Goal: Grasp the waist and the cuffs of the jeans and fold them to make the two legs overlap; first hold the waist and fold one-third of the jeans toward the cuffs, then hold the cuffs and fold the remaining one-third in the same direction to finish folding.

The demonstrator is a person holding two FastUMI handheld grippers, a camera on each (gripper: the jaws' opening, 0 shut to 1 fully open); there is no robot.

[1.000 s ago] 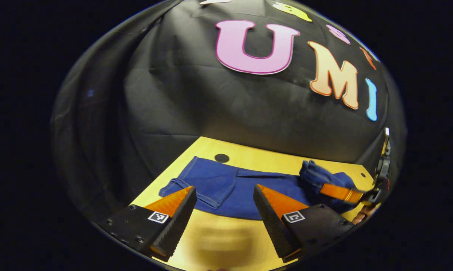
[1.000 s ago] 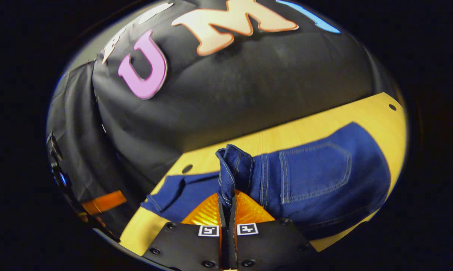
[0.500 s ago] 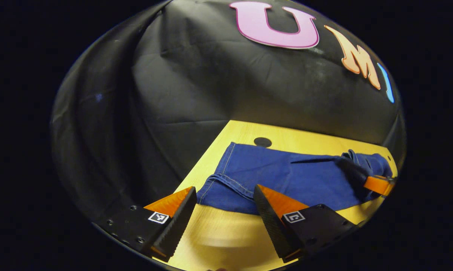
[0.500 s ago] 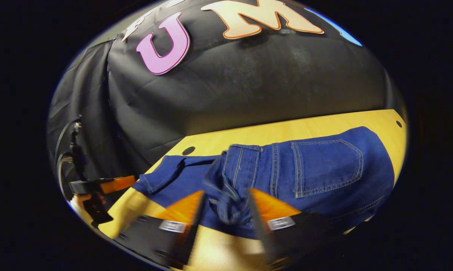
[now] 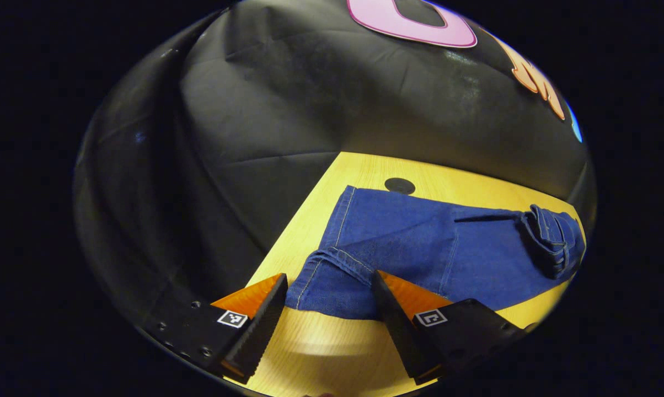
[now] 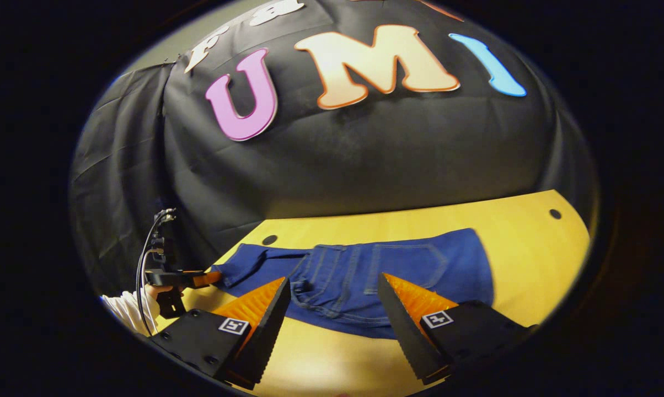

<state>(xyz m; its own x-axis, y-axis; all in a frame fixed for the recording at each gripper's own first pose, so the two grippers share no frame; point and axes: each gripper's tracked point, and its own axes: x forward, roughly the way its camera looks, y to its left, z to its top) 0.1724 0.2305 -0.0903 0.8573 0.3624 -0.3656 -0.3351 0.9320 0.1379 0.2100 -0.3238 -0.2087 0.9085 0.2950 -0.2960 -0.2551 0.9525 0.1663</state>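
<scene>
Jeans lie flat on the yellow table, waist folded over toward 3 o'clock in the left gripper view and cuffs near its 6 o'clock. The left gripper hangs released, its 2 fingers straddling the cuffs, holding nothing. In the right gripper view the right gripper is spread wide before the folded waist, empty. At 8 o'clock there a hand holds the left gripper.

Bare table lies open right of the jeans and along the near edge — room to pass. The booth's black wall closes the back and left sides. The left gripper hovers at the cuffs.
</scene>
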